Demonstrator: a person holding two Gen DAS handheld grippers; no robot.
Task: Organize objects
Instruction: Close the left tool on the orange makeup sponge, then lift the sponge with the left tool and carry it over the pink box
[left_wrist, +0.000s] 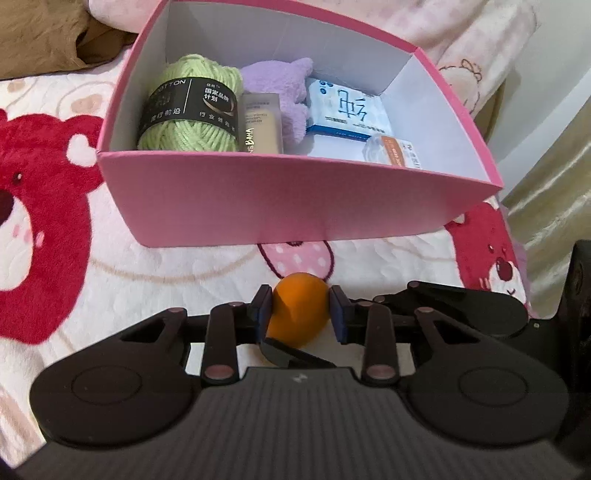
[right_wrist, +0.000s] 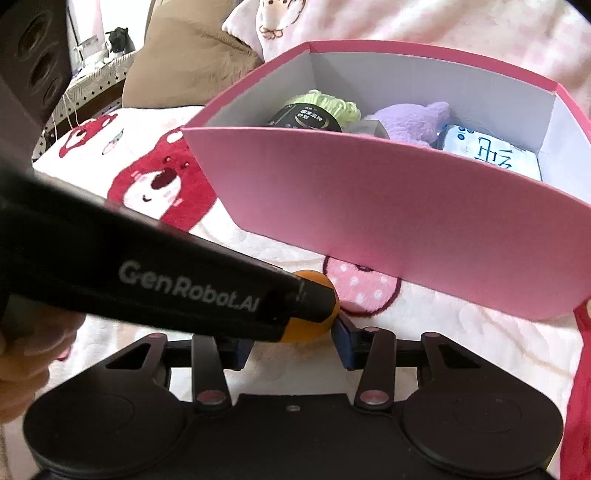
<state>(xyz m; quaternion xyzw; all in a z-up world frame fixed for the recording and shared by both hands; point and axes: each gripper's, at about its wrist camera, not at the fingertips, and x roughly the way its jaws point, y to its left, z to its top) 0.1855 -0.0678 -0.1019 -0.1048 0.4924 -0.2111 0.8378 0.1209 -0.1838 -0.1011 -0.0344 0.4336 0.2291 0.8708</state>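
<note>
While the left tongs (left_wrist: 300, 310) clamp the orange sponge (left_wrist: 297, 314), the right tongs (right_wrist: 291, 341) stand parted beside it.

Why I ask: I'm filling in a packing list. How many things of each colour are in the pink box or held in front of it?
Green: 1, yarn ball
Purple: 1, plush toy
Beige: 1, cosmetic carton
White and blue: 1, wipes pack
White and orange: 1, small packet
Orange: 1, sponge, in the left gripper
Total: 6, with 5 inside the pink box
</note>
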